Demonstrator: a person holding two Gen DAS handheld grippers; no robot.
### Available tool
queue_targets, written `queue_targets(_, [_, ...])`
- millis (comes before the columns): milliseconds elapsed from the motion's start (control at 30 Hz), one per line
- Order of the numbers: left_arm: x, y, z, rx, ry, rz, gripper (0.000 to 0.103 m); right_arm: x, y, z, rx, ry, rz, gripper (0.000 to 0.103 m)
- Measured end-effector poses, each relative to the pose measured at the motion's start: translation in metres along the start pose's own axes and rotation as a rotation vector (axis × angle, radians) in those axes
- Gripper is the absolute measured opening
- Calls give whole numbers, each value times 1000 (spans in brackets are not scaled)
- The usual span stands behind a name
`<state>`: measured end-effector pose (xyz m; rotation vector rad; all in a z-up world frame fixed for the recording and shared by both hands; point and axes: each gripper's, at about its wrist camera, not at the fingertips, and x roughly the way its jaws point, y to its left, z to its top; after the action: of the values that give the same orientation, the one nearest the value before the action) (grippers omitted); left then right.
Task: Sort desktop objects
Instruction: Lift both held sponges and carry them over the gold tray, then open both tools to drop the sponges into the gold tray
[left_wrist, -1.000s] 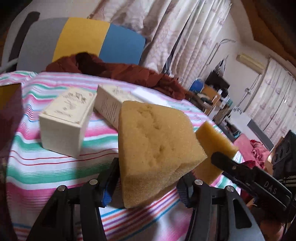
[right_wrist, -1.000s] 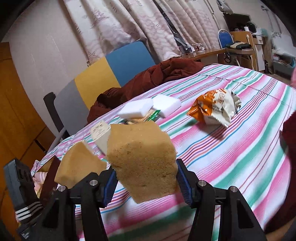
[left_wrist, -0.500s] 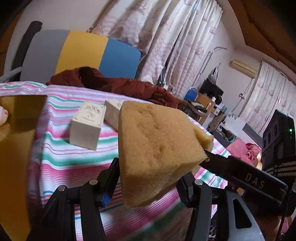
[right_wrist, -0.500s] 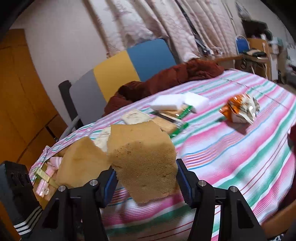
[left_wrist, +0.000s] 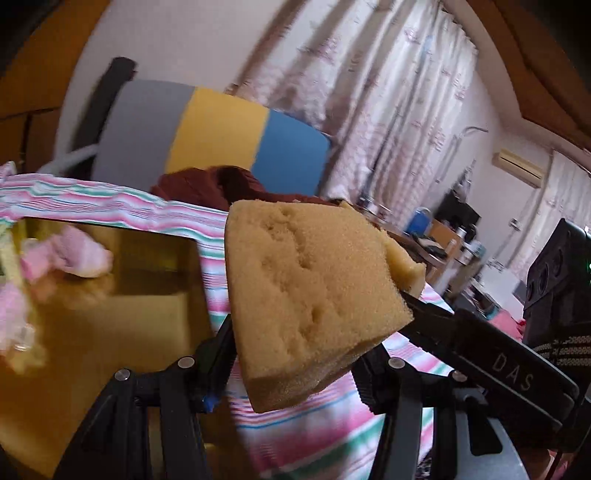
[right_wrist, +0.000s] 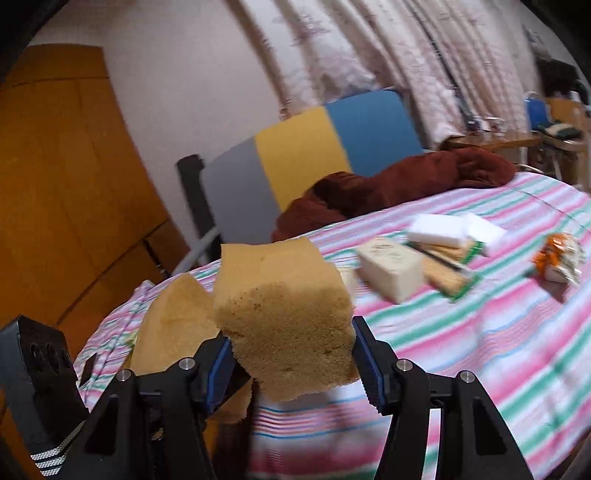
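My left gripper (left_wrist: 295, 354) is shut on a large tan sponge (left_wrist: 310, 295), held above the striped tablecloth (left_wrist: 317, 424). Just left of it lies an open yellow box (left_wrist: 122, 321) with pink items (left_wrist: 66, 254) inside. My right gripper (right_wrist: 291, 354) is shut on a second tan sponge (right_wrist: 284, 321), also in the air. The two sponges are close together: the left one (right_wrist: 173, 325) shows beside the right one, and the right one's corner (left_wrist: 402, 266) peeks out behind the left one. On the table further right lie a cream box (right_wrist: 391, 269), white blocks (right_wrist: 439, 229), a green-edged packet (right_wrist: 450, 273) and a snack bag (right_wrist: 557, 262).
A dark red cloth (right_wrist: 406, 181) is heaped at the table's far edge, in front of a grey, yellow and blue chair back (right_wrist: 303, 158). A wooden cabinet (right_wrist: 66, 184) stands at the left. Curtains and room furniture fill the background.
Both grippers have swung left with their sponges. The yellow box has come into the left wrist view, and the cream boxes have dropped out of it.
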<state>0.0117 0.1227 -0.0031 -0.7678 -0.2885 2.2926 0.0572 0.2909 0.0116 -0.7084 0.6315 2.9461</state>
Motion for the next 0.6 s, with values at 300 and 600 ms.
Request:
queue_targets(300, [-13, 84, 15, -148, 55, 128, 57, 73, 53, -5, -21, 175, 78, 60])
queue_targets(600, [22, 165, 18, -343, 324, 184, 66, 139, 84, -18, -12, 340, 103, 73])
